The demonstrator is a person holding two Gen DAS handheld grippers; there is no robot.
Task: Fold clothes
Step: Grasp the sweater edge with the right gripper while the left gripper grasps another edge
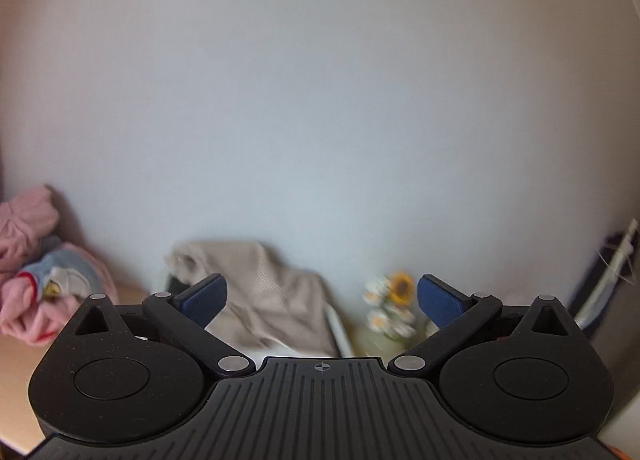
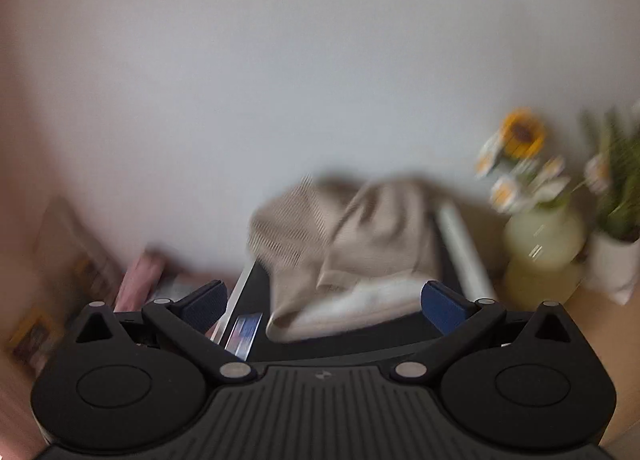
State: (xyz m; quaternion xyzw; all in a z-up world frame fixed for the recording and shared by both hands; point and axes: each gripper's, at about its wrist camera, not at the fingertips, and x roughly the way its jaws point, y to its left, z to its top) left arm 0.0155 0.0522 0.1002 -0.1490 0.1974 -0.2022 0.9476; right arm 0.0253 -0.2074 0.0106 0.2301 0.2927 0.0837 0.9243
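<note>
A beige garment [image 1: 264, 292] lies crumpled in a heap against the wall, straight ahead of my left gripper [image 1: 322, 300]. It also shows in the right wrist view [image 2: 348, 236], lying over a white cloth [image 2: 360, 308] on a dark box. A pile of pink and light blue clothes [image 1: 36, 272] sits on the table at the far left. My left gripper is open and empty, short of the beige garment. My right gripper [image 2: 322, 304] is open and empty, just in front of the heap. The right view is blurred.
A pale vase with a sunflower and white daisies [image 2: 536, 228] stands right of the heap, also in the left wrist view [image 1: 394, 308]. A white pot with a green plant [image 2: 616, 244] is at the far right. A pale wall stands behind. Pink items [image 2: 140, 276] lie at the left.
</note>
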